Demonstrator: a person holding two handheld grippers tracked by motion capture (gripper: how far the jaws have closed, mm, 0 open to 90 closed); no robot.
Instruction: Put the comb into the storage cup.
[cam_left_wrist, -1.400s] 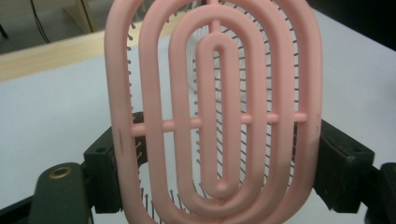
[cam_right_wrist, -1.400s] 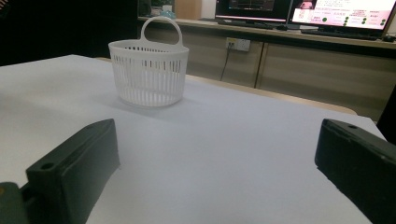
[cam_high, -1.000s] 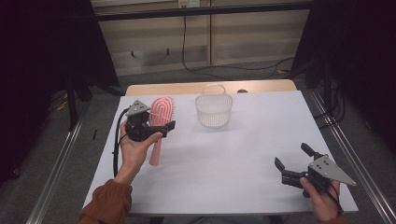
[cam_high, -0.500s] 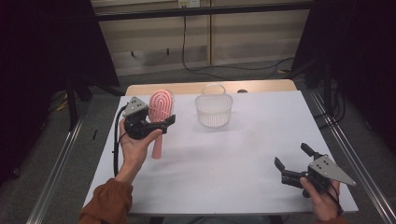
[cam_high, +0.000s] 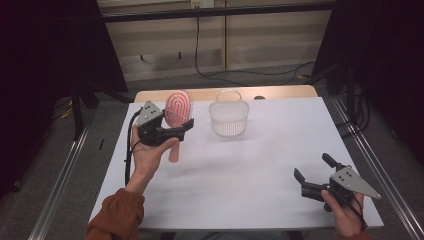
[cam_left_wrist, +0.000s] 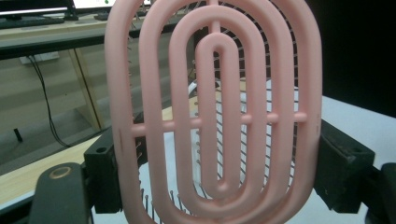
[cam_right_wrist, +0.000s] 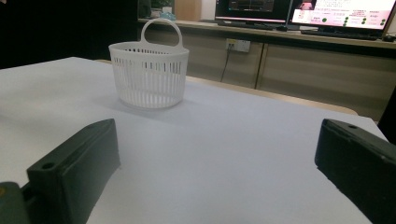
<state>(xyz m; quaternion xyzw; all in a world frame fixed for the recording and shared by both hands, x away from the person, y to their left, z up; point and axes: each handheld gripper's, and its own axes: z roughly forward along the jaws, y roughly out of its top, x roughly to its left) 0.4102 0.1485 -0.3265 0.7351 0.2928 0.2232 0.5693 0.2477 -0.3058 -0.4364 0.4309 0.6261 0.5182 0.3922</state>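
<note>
- The left gripper is clamped on a pink hairbrush, holding it upright above the table, just left of the white basket.
- The brush's handle hangs below the jaws.
- The right gripper rests near the table's front right corner, jaws spread wide, well apart from the basket.

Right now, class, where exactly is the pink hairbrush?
In the high view, the pink hairbrush stands upright at the table's left, clamped in the left gripper, just left of the white basket.
</note>
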